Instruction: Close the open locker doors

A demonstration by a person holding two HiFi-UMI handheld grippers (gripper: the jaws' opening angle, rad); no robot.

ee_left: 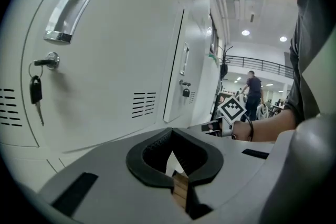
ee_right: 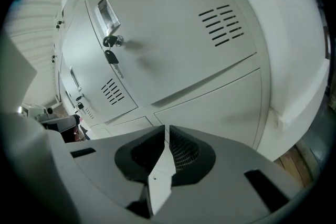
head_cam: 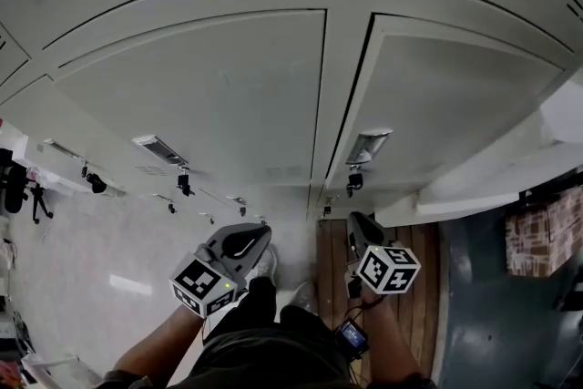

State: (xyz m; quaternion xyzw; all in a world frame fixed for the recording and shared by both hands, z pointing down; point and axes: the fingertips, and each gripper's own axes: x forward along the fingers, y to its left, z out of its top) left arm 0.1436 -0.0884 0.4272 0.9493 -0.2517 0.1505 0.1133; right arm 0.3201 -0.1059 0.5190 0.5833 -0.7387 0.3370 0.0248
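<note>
White steel lockers fill the upper part of the head view, standing over a pale speckled floor [head_cam: 91,260] at lower left and a wooden board [head_cam: 421,287] at lower right. Two locker doors face the person. The left locker door [head_cam: 209,96] and the right locker door [head_cam: 455,105] both sit flush in their frames. Each has a chrome handle [head_cam: 159,148] with a key [head_cam: 185,184] hanging from the lock just beneath it. At the right edge of the frame a pale panel [head_cam: 510,173] juts out from the bank; I cannot tell whether it is a door.

Both tools are held low, near the person's body and apart from the doors. The left gripper [head_cam: 257,232] sits at lower centre. In its own view its jaws meet at the tips with nothing between them, and they point at a door with louvred vents [ee_left: 143,105] and a key on a black fob [ee_left: 35,91]. A padlock [ee_left: 186,92] hangs on the next door along. The right gripper [head_cam: 355,220] is just right of centre. Its jaws are likewise pressed together and empty, aimed at the seam below a vented door [ee_right: 173,34] whose key [ee_right: 111,55] hangs under a recessed handle [ee_right: 107,12].
</note>
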